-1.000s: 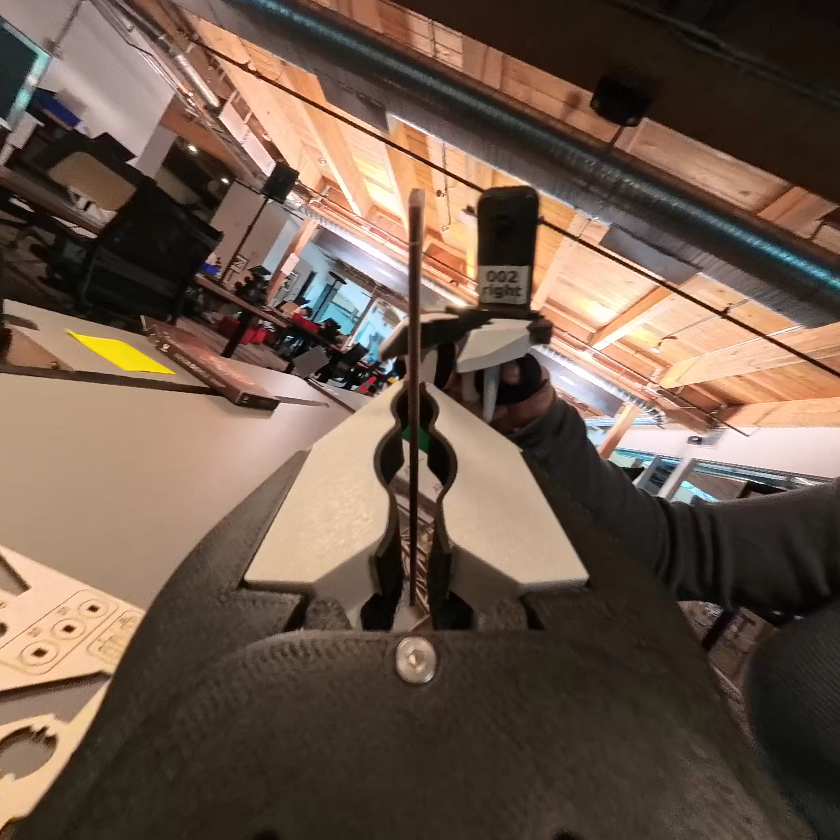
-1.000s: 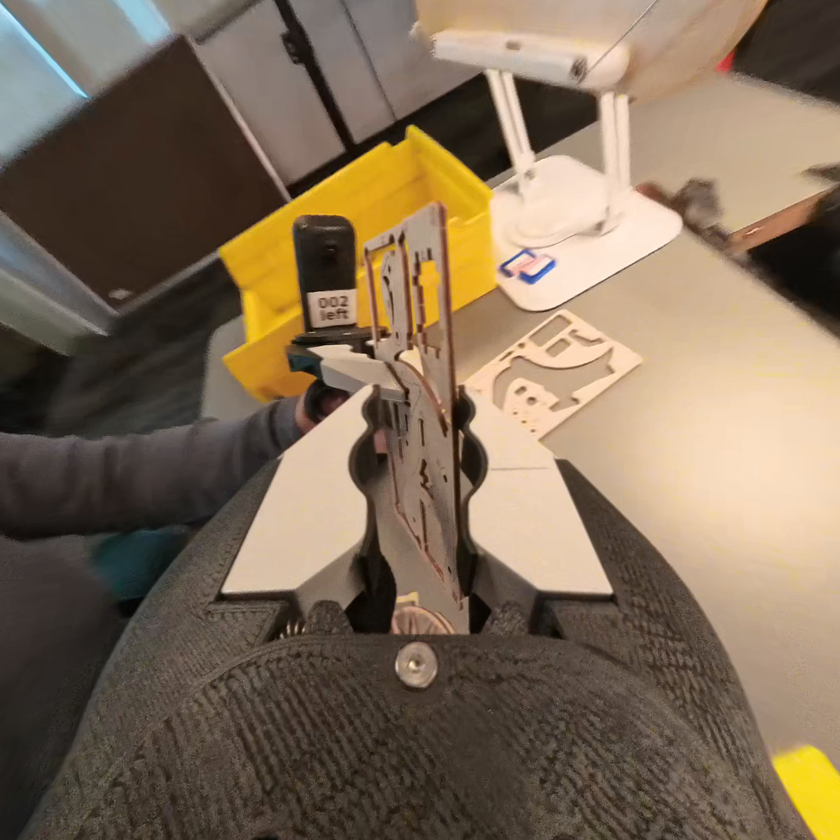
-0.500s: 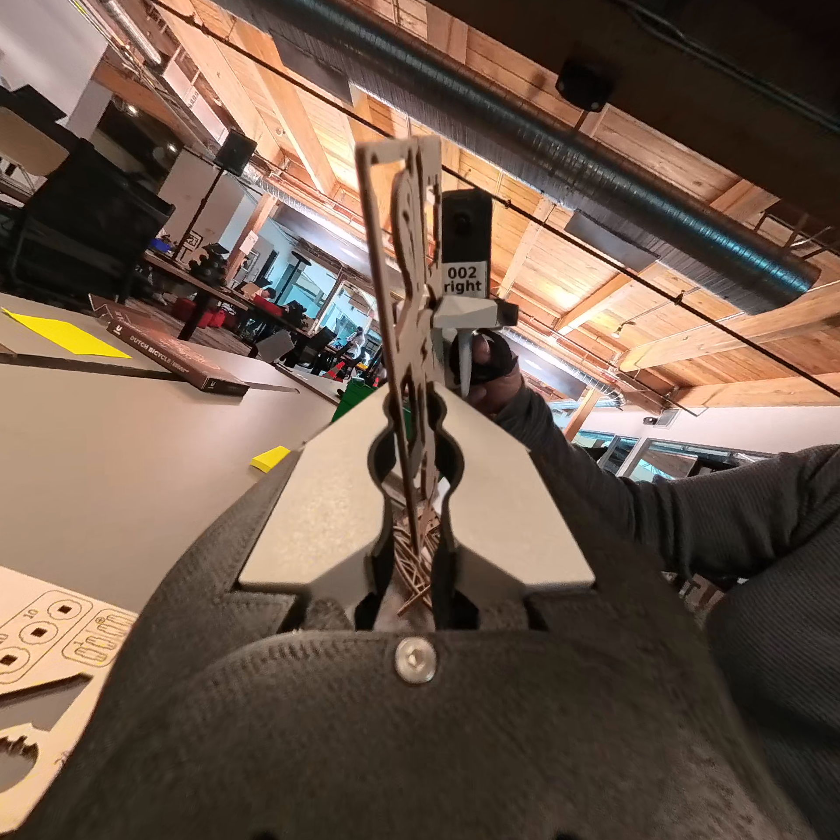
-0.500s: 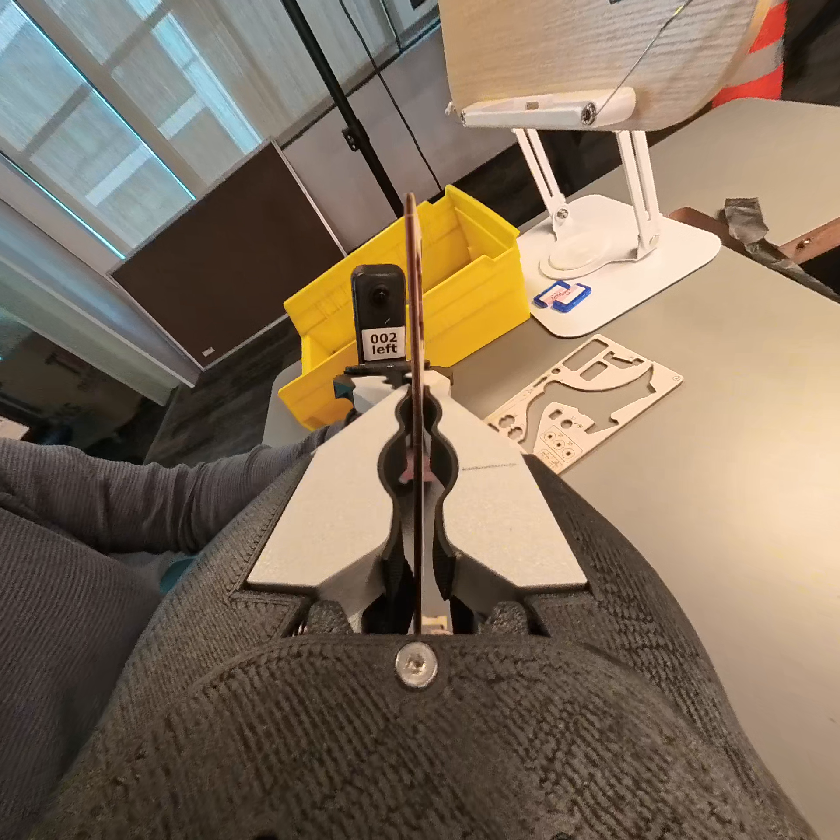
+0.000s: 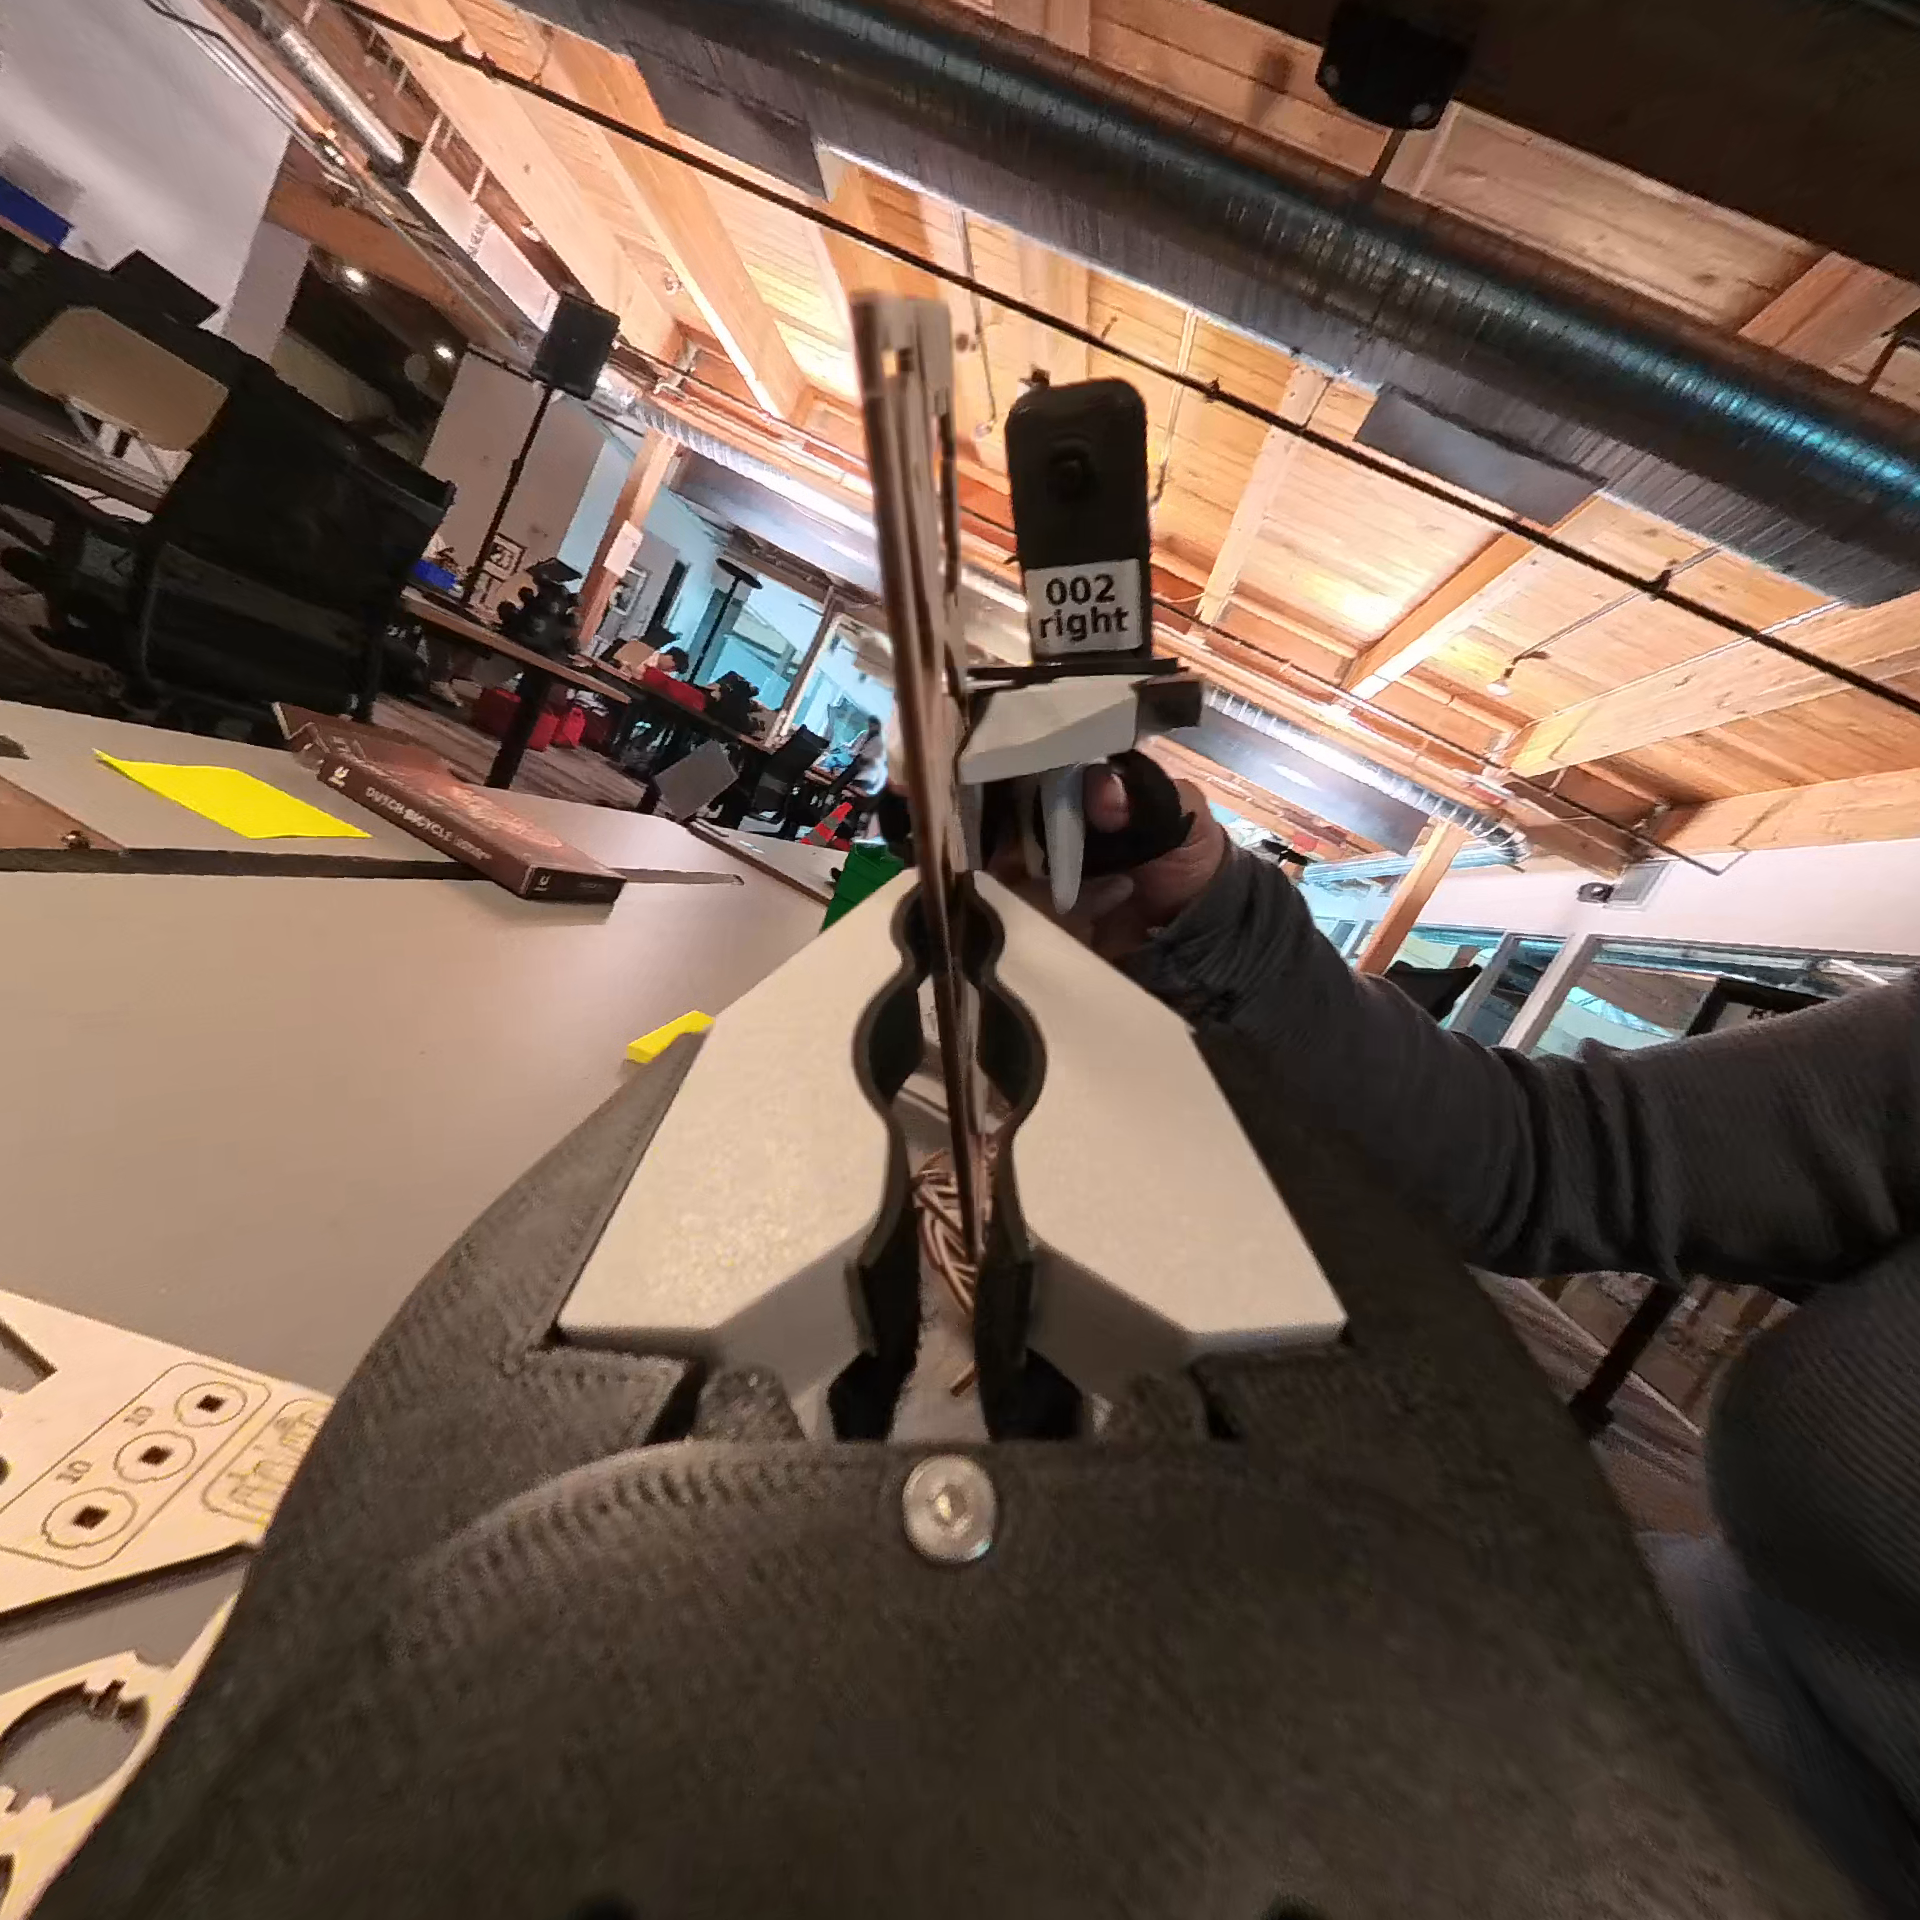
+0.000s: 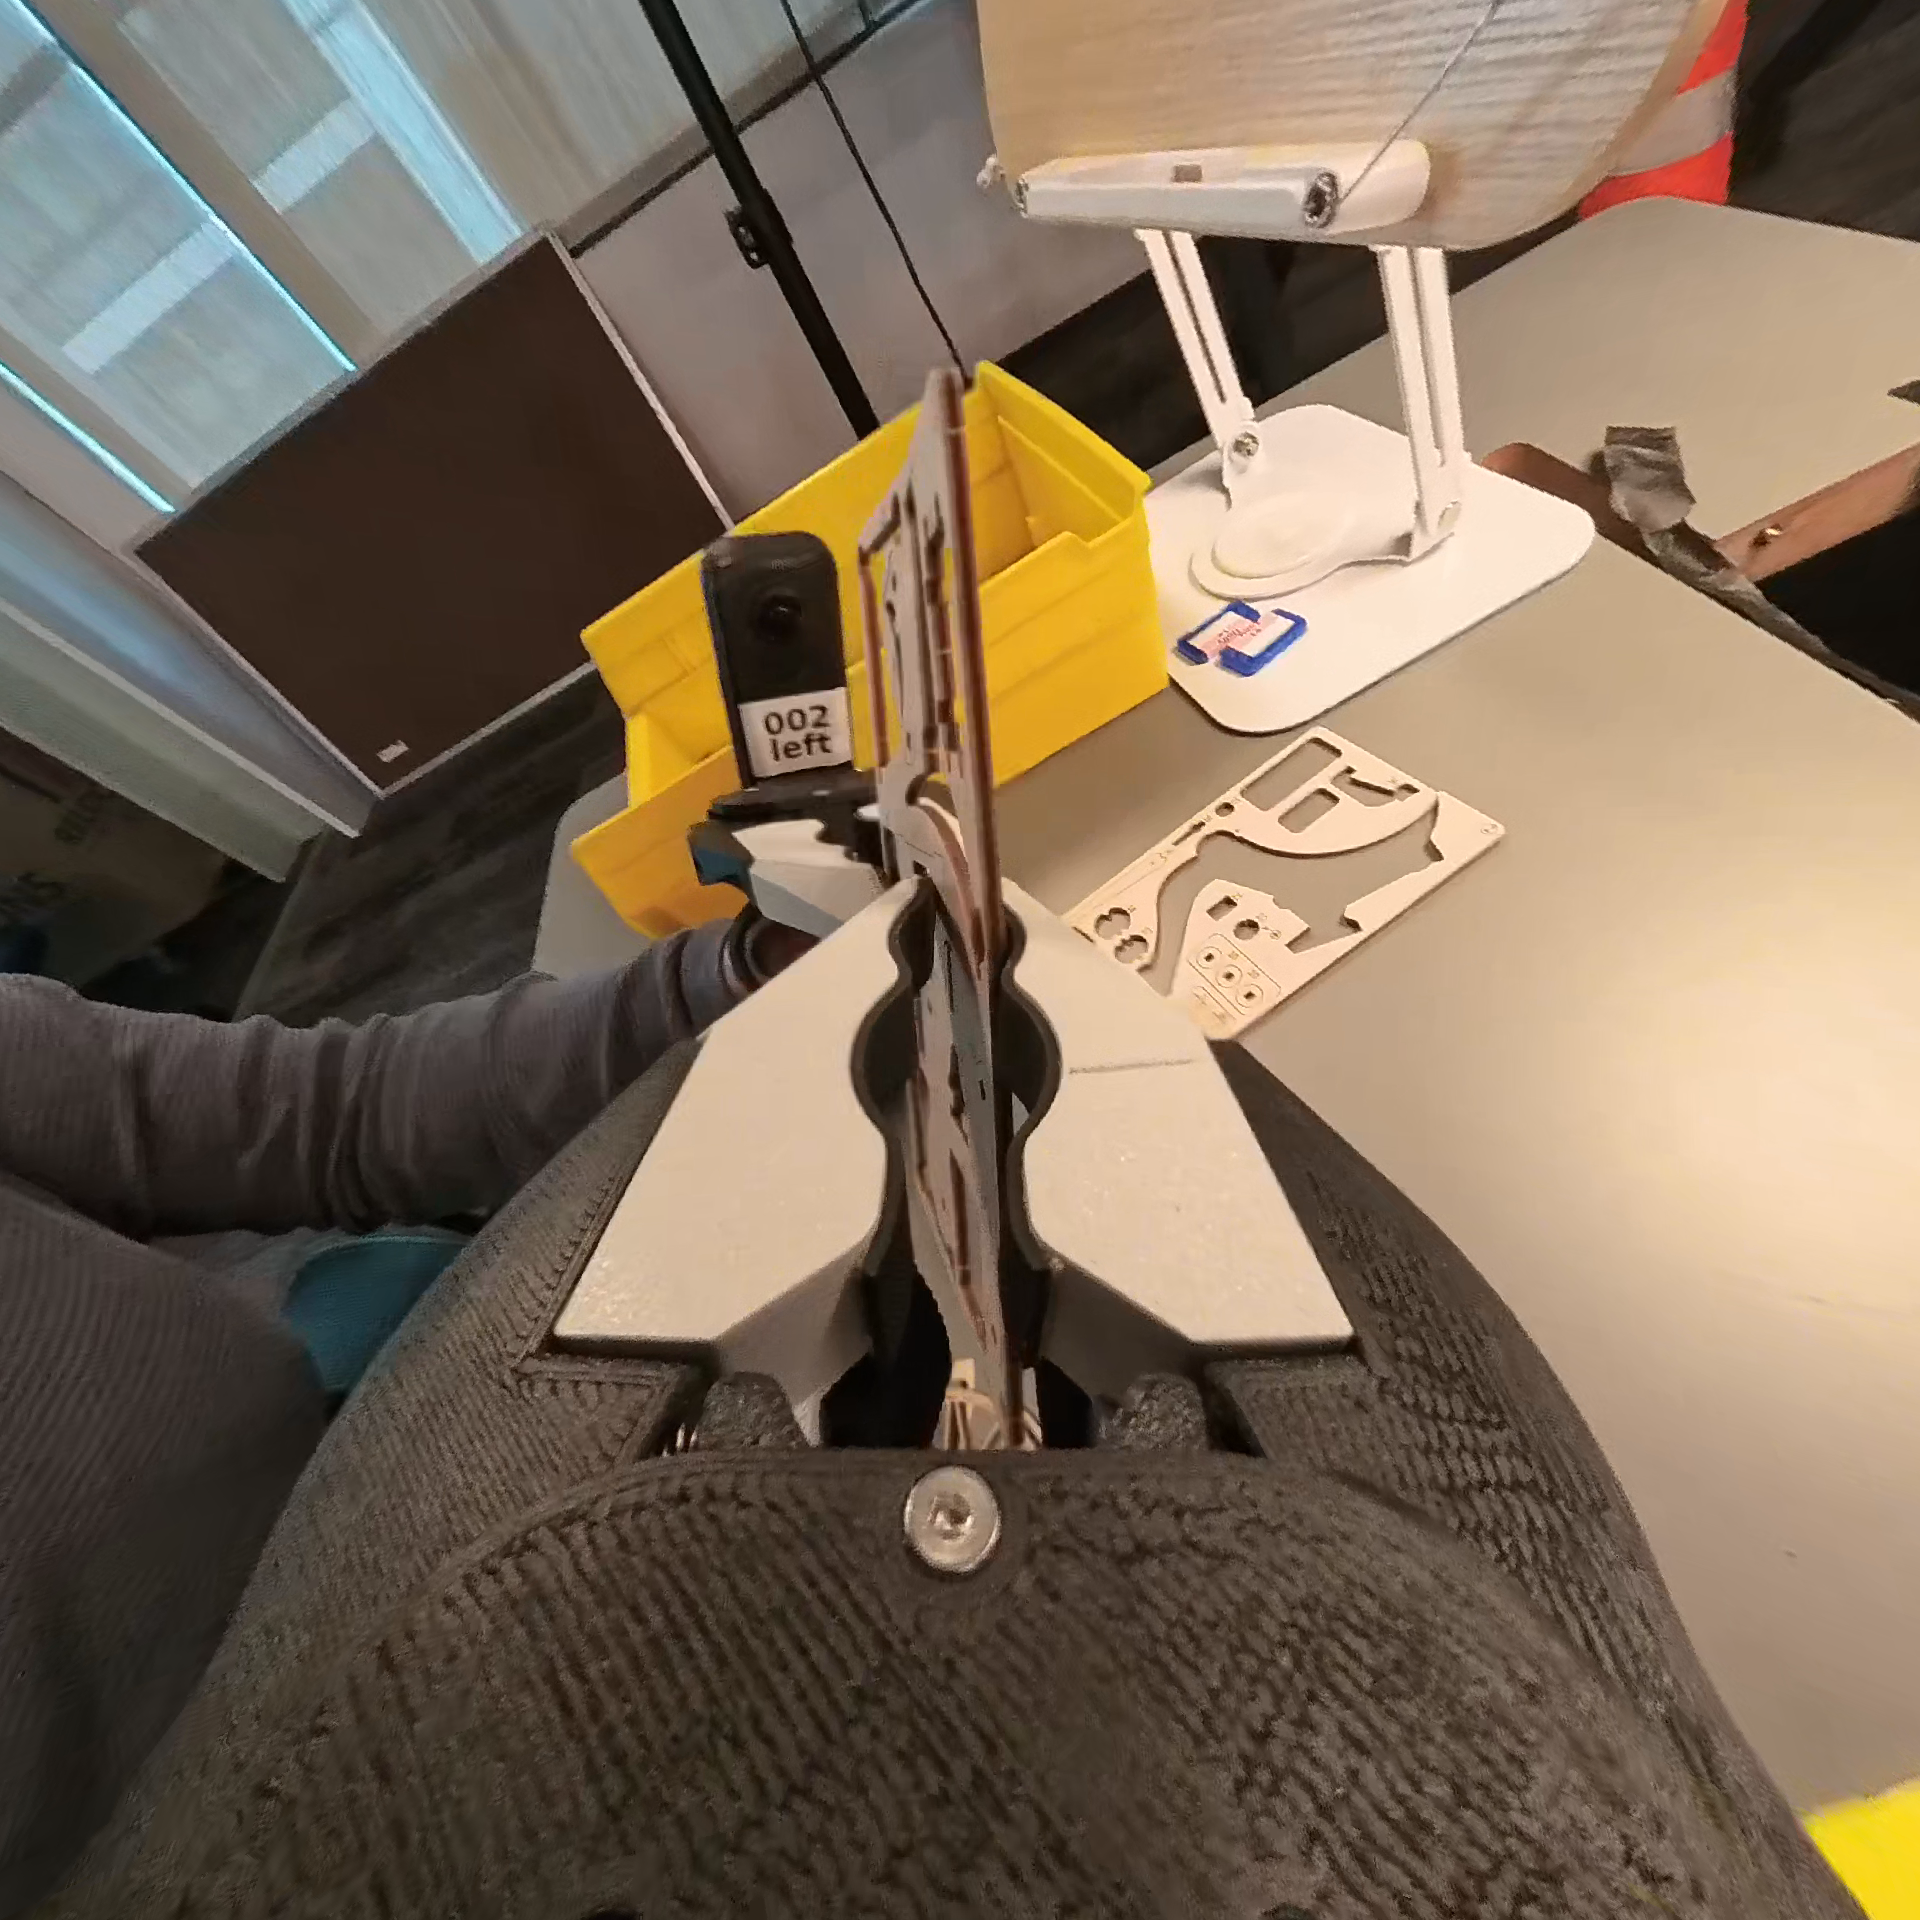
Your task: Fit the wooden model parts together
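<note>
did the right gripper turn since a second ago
Yes. In the right wrist view the yellow bin and white stand sit higher and more to the right, so the right gripper, clamping the wooden sheet, tipped down and leftward.

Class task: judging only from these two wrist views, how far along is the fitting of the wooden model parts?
Done: some parts are already punched out, going by the holes in the flat laser-cut plywood sheet on the grey table. In hand: the left gripper and right gripper both clamp one thin cut-out plywood sheet, held upright. Left: no joined parts show, so fitting remains.
</note>
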`<act>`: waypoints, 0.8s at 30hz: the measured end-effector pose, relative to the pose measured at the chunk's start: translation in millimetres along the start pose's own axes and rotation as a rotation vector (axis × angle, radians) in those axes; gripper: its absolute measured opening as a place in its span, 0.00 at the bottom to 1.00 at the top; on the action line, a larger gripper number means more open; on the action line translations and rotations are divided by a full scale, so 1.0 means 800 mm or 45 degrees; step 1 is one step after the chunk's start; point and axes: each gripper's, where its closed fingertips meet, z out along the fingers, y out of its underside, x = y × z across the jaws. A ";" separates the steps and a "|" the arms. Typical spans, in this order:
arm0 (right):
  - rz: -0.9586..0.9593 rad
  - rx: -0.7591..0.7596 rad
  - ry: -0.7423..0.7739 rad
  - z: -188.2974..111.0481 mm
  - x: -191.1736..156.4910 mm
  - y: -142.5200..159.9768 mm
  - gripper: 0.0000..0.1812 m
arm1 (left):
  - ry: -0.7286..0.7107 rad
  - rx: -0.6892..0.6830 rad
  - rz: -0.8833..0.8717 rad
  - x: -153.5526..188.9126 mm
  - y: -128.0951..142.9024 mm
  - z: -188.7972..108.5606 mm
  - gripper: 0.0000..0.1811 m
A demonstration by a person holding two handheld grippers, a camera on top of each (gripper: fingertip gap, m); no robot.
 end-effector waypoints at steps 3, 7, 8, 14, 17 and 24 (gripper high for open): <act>-0.026 -0.013 0.096 -0.001 0.006 0.003 0.04 | -0.049 -0.014 0.036 -0.004 0.003 0.002 0.01; -0.063 -0.002 0.203 -0.004 0.006 0.006 0.05 | -0.091 -0.037 0.110 -0.003 0.005 0.002 0.01; -0.068 0.000 0.228 -0.004 0.006 0.006 0.05 | -0.096 -0.041 0.119 -0.003 0.005 0.003 0.01; -0.097 0.035 0.305 -0.005 0.007 0.007 0.07 | -0.108 -0.055 0.167 -0.003 0.006 0.002 0.01; -0.093 0.048 0.298 -0.004 0.011 0.007 0.14 | -0.108 -0.041 0.140 -0.002 0.005 0.005 0.01; -0.021 0.042 0.180 -0.001 0.010 0.011 0.20 | -0.121 -0.039 0.101 -0.006 0.005 0.004 0.01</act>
